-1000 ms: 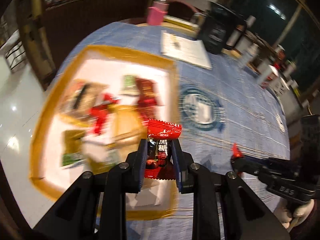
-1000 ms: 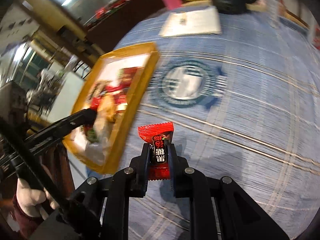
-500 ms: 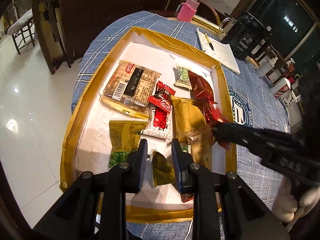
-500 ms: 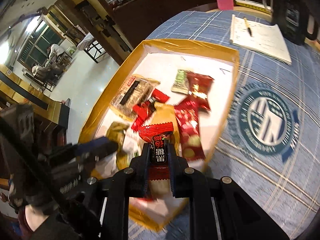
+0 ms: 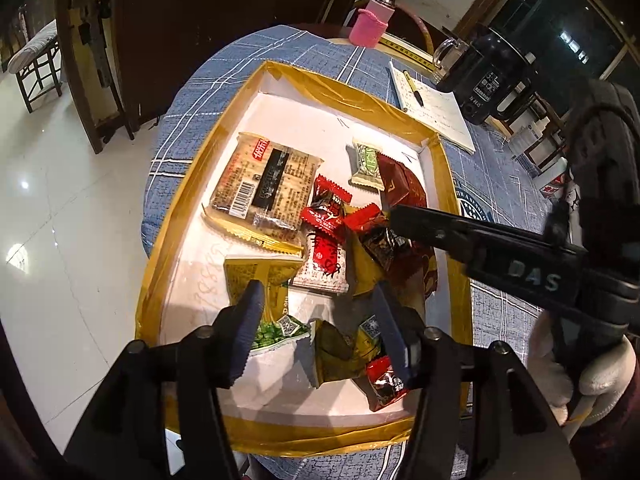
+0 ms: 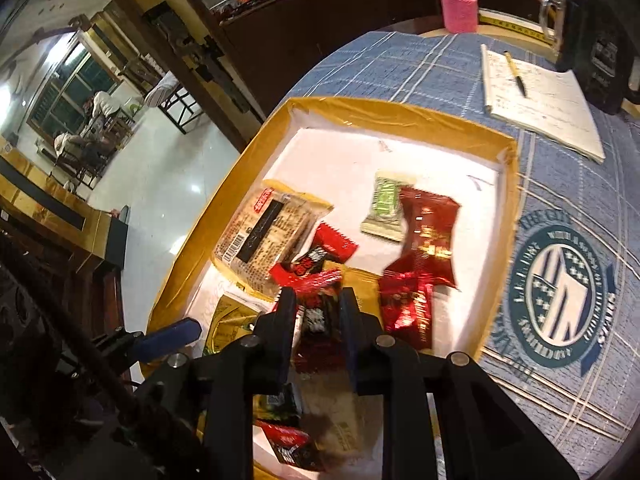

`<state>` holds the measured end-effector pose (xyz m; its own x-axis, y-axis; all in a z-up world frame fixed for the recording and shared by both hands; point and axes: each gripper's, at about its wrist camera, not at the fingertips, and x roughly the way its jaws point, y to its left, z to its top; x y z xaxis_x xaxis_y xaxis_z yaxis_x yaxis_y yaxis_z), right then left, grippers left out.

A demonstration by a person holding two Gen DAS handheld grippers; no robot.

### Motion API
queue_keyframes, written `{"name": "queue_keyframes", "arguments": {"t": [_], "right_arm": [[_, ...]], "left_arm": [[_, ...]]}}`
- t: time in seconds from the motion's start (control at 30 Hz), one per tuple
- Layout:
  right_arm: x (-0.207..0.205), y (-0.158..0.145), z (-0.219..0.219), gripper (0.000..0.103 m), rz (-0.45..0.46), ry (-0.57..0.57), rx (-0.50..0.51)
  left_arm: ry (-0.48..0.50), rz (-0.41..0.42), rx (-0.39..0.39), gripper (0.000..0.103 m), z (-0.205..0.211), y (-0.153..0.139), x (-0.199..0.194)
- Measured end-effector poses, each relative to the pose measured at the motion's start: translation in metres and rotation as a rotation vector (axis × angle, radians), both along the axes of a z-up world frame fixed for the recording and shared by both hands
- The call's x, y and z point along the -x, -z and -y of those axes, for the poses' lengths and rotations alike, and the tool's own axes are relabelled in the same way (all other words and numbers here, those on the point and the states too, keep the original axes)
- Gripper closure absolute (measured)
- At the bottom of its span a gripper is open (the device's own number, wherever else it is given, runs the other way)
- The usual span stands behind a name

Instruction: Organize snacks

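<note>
Left wrist view: the left gripper [image 5: 318, 322] hangs with its jaws spread wide and nothing between them, above the near end of the tray [image 5: 176, 220]. Just under its right finger lies a red candy [image 5: 384, 384] on the tray floor. The right gripper [image 6: 318, 314] grips a red candy wrapper [image 6: 316, 316] between narrow jaws, over the heap of snacks mid-tray. Around it lie a brown cracker pack [image 5: 266, 182], a green-white sachet [image 5: 366, 164] and dark red packets [image 6: 424, 236]. Beyond the tray, on the blue cloth [image 6: 400, 68], sit a notepad [image 6: 540, 100] and a pink bottle [image 5: 374, 24].
</note>
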<state>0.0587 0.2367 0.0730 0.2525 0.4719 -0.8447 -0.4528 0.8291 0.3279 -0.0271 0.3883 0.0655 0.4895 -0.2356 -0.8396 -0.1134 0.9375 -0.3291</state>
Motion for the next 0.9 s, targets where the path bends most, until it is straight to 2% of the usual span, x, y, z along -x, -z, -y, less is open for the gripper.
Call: {"name": "queue_keyframes", "arguments": {"t": [0.1,0.23,0.4,0.47,0.9], "right_arm": [[0.005,-0.006,0.017,0.08,0.007,0.026,-0.011],[0.024,-0.009,0.042,0.079,0.02,0.03,0.006],[0.051,-0.01,0.075,0.079,0.036,0.026,0.025],[0.06,-0.012,0.088,0.079,0.049,0.022,0.033],[0.114,-0.032,0.169,0.076,0.151,0.004,0.048]], "left_arm": [[-0.01,0.01,-0.037,0.045,0.007,-0.005,-0.001],[-0.013,0.038,-0.152,0.042,0.031,-0.018,0.001],[-0.024,0.086,-0.241,0.037,0.065,-0.038,0.009],[-0.032,0.103,-0.255,0.034,0.079,-0.046,0.015],[-0.104,0.162,-0.364,0.031,0.164,-0.077,0.058]]}}
